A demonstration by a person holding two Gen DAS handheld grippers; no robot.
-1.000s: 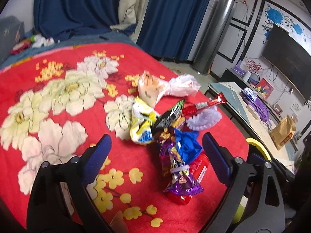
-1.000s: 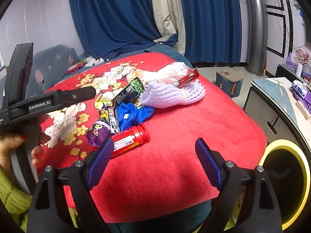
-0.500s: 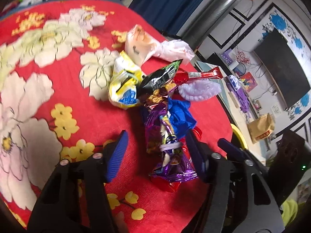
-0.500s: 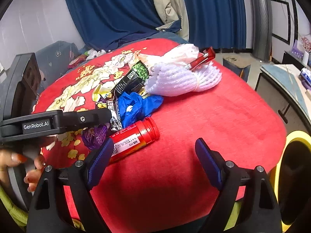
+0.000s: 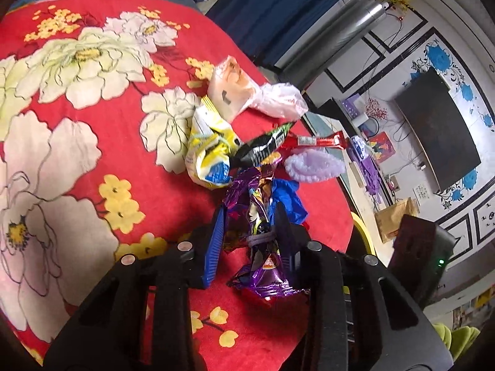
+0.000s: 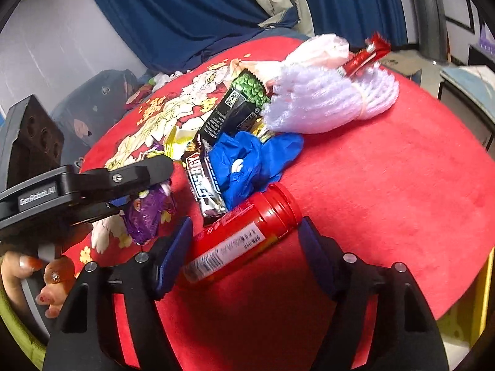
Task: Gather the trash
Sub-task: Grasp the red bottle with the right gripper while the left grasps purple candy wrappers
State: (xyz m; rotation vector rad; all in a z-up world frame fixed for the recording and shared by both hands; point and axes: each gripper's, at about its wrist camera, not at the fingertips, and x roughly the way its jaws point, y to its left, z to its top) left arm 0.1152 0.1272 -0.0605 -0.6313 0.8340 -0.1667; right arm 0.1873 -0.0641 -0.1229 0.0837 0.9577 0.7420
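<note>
**Both grippers lowered onto trash pile on red floral blanket**

In the left wrist view, the left gripper is seen pitched downward from the lower centre of the frame. Its jaws have just been closing and are now pinched on the purple wrapper, a crinkled, glossy foil packet cinched at its middle by a band. Left of the pile, the red blanket is noted as plush, printed with cream and yellow flowers. Above the gripper, a crumpled yellow packet and a black snack bag are recorded, with a blue glove beside the right finger. A clear plastic bag lies at upper centre.

In the right wrist view, a hand is seen at lower left, wrapped around the left gripper's handle. The right gripper is angled downward at lower centre; its jaws have just been closing and stand apart on either side of the red bottle, a smooth ribbed-capped cylinder lying on its side. The left pad appears to be at the label; firm pressure cannot be confirmed. A white foam net and a red candy wrapper are noted at upper right.
</note>
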